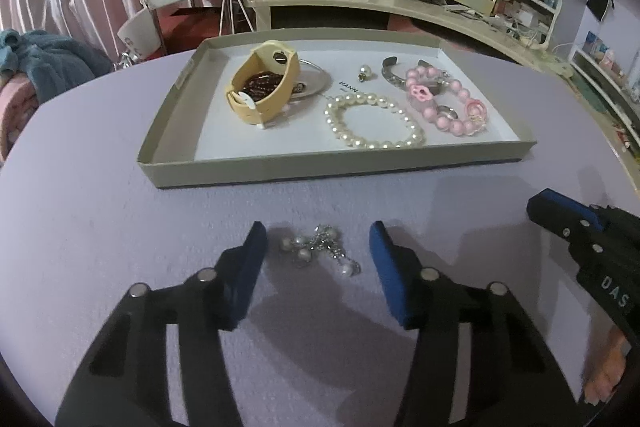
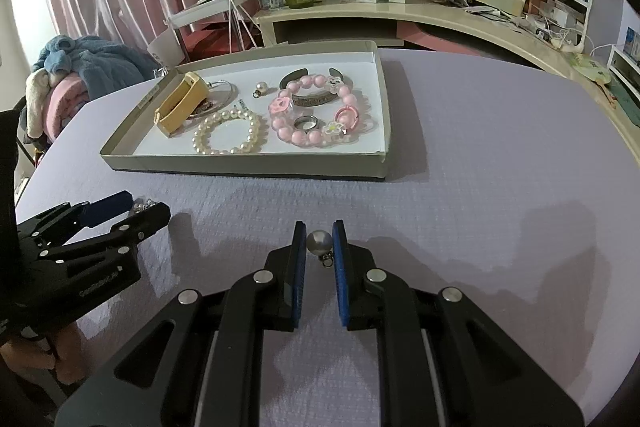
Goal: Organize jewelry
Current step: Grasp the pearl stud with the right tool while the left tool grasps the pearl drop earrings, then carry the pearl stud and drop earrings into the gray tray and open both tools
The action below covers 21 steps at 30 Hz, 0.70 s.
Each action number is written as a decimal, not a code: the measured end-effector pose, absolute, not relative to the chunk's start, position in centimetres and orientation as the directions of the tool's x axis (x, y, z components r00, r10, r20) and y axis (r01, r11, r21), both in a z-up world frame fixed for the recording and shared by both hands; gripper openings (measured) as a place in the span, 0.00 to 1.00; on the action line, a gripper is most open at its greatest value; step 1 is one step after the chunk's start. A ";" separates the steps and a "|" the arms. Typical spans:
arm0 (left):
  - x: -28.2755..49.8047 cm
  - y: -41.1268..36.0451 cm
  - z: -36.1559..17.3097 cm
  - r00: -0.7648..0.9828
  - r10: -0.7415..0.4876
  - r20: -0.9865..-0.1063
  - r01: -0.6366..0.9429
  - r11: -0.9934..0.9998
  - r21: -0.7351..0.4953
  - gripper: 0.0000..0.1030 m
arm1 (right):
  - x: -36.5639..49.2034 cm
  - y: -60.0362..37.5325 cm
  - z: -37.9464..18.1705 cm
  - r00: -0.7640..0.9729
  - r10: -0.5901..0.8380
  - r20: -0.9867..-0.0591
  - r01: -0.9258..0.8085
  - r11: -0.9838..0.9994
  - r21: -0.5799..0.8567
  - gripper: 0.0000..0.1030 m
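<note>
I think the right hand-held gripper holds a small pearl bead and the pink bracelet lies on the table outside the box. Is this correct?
Not quite. The right hand-held gripper does hold the pearl bead, but the right wrist view shows the pink bracelet lying inside the box.

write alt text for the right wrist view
The right gripper is shut on a silver bead pendant just above a lilac table. Beyond it, a shallow cardboard tray holds a pearl bracelet and a pink bead bracelet.
</note>
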<state>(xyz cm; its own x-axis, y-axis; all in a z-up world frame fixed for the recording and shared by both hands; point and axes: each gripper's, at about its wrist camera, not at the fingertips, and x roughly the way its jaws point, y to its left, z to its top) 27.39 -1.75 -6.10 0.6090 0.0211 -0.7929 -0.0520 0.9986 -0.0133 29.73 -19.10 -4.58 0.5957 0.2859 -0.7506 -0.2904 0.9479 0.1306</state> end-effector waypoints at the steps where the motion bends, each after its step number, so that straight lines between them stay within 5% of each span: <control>1: 27.5 -1.8 -6.1 0.609 0.022 -0.793 -0.050 0.999 -0.010 0.44 | 29.7 -19.1 -4.6 0.595 0.287 -0.750 -0.290 0.948 0.132 0.13; 7: 27.4 -1.4 -5.9 0.614 0.017 -0.789 -0.053 0.998 -0.019 0.12 | 29.6 -18.8 -4.4 0.595 0.295 -0.747 -0.299 0.945 0.135 0.14; 21: 26.9 -0.8 -5.8 0.617 0.002 -0.787 -0.054 0.998 -0.040 0.11 | 29.6 -18.6 -4.3 0.596 0.298 -0.745 -0.304 0.943 0.134 0.14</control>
